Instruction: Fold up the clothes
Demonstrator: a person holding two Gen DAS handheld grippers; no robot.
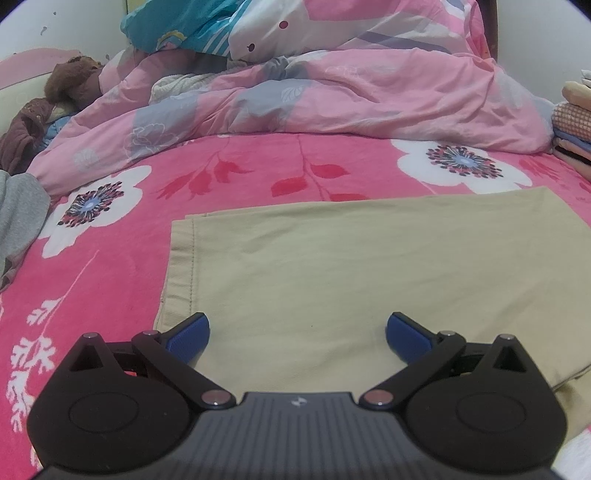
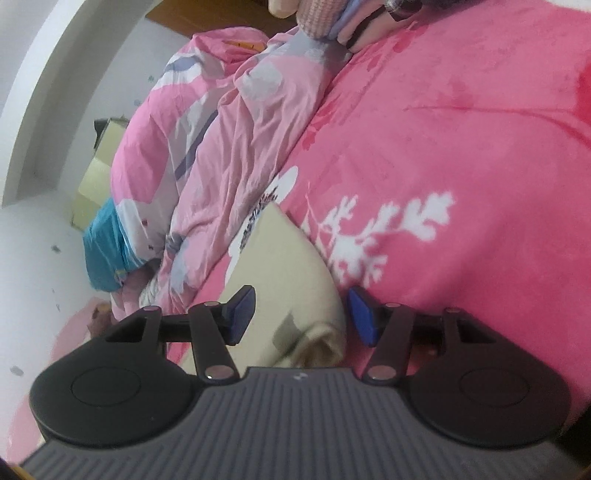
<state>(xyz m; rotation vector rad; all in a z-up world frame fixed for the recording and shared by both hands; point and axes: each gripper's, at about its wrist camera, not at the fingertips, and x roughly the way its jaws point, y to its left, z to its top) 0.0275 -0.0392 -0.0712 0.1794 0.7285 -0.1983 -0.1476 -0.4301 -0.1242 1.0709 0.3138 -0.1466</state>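
A beige folded garment [image 1: 351, 273] lies flat on the pink flowered bed cover [image 1: 236, 173], its stitched hem at the left. My left gripper [image 1: 297, 341] is open just above its near part, holding nothing. In the right wrist view, which is rolled sideways, the same beige garment [image 2: 291, 280] lies between the open jaws of my right gripper [image 2: 301, 314], with a bunched edge close to the gripper body. The jaws do not press the cloth.
A crumpled pink quilt [image 1: 332, 99] and a blue pillow [image 1: 184, 26] fill the back of the bed. A stack of folded clothes [image 1: 574, 125] stands at the right. A grey garment [image 1: 18, 218] and brown clothes [image 1: 33, 122] lie at the left.
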